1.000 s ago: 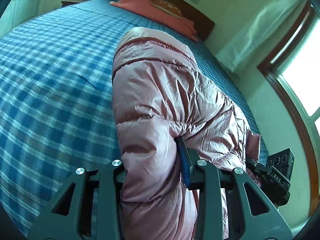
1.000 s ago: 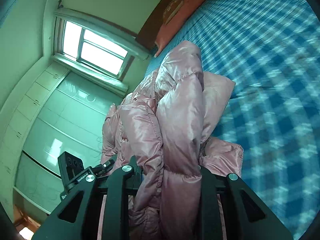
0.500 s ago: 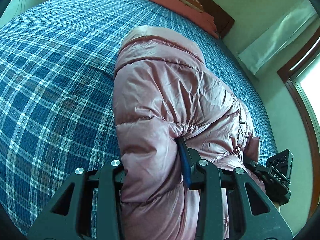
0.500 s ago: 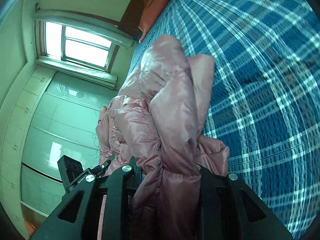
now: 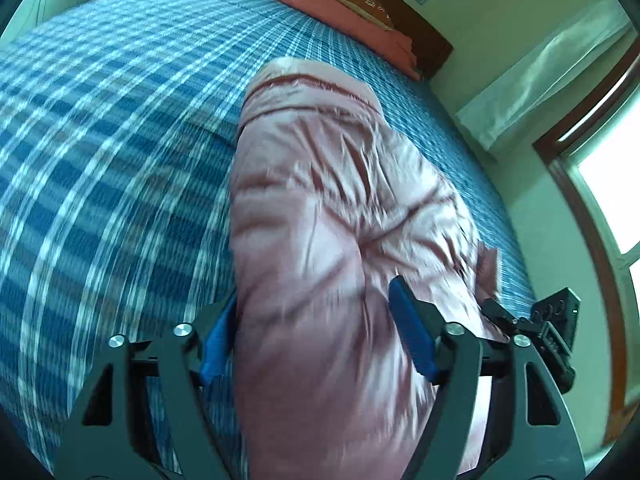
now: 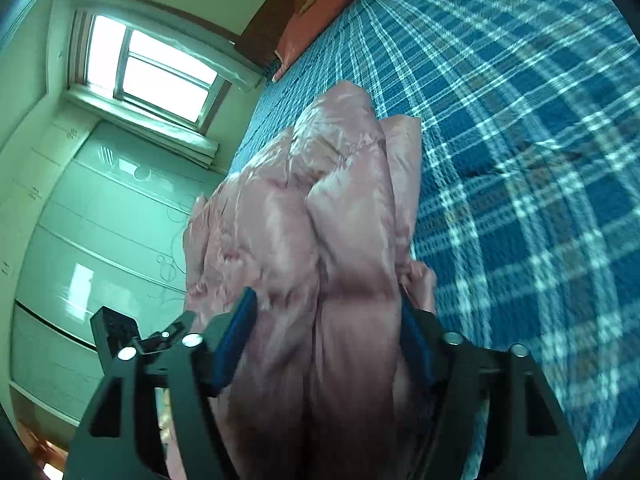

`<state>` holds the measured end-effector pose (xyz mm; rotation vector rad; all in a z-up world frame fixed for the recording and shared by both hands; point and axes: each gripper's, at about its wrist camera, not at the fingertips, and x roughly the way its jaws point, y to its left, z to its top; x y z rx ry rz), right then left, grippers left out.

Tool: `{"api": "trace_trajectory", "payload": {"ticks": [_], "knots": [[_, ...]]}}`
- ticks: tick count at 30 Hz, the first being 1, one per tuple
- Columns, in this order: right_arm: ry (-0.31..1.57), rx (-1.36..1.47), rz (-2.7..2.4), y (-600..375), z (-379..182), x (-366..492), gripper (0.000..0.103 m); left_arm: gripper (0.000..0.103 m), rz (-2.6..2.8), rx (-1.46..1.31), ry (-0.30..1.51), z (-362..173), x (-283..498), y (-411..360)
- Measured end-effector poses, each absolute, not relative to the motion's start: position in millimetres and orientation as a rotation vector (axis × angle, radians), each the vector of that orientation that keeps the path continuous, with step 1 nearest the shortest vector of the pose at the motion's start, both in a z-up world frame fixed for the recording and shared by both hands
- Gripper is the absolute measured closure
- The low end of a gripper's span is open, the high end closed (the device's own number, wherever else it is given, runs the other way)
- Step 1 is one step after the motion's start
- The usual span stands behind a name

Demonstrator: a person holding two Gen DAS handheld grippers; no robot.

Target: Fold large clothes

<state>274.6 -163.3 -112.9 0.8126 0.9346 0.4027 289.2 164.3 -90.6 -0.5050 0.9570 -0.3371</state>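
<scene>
A shiny pink puffer jacket [image 5: 328, 208] lies bunched lengthwise on the blue plaid bed [image 5: 120, 128]. It also shows in the right wrist view [image 6: 320, 208]. My left gripper [image 5: 316, 336] has its jaws spread wide, with a thick fold of the jacket between the blue pads [image 5: 412, 336]. My right gripper [image 6: 324, 340] also has its jaws spread wide around a fold of the jacket. The other gripper's tip shows at the right edge of the left wrist view [image 5: 548, 332] and at the left of the right wrist view [image 6: 120, 336].
Red pillows [image 5: 344, 4] and a dark wooden headboard [image 5: 400, 8] are at the far end of the bed. A window [image 6: 148, 68] and pale wardrobe doors [image 6: 92, 220] stand along the bed's side. Both views are motion-blurred.
Both grippers' jaws have spread apart from their tight grip on the jacket. The views have shifted, and the jacket now sits lower on the bed.
</scene>
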Motion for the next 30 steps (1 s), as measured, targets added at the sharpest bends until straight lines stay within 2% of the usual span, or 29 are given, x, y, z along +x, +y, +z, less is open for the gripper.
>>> {"api": "trace_trajectory", "payload": {"ticks": [9,11,12,13,14,16,17,20,26,30], "knots": [[0.965,0.85,0.427,-161.2,-124.2,207.9,0.025,0.019,-0.422,-0.632,0.98,-106.4,223.9,164.9],[0.956,0.856,0.438,-159.5,-124.3,200.8,0.025,0.02,-0.431,-0.639,0.97,-108.8,217.8,162.8],[0.96,0.848,0.446,-157.2,-122.9,198.7,0.026,0.027,-0.429,-0.638,0.961,-108.0,214.9,162.3],[0.966,0.861,0.458,-155.5,-122.1,196.7,0.039,0.036,-0.425,-0.638,0.957,-106.0,212.9,161.9],[0.967,0.893,0.467,-152.5,-123.1,194.1,0.052,0.041,-0.421,-0.641,0.955,-103.0,211.0,162.2],[0.956,0.924,0.48,-150.8,-118.1,188.0,0.062,0.054,-0.417,-0.659,0.954,-93.2,205.7,163.8],[0.948,0.913,0.485,-150.0,-112.6,184.7,0.065,0.055,-0.421,-0.657,0.945,-85.3,202.3,164.2],[0.968,0.945,0.487,-149.5,-118.8,180.8,0.068,0.057,-0.39,-0.572,0.937,-78.7,194.7,160.1],[0.962,0.992,0.491,-150.5,-140.0,176.0,0.068,0.057,-0.354,-0.619,0.983,-107.9,206.0,165.7],[0.958,0.989,0.469,-148.3,-135.3,173.2,0.06,0.046,-0.337,-0.603,0.973,-102.8,201.8,163.6]]}}
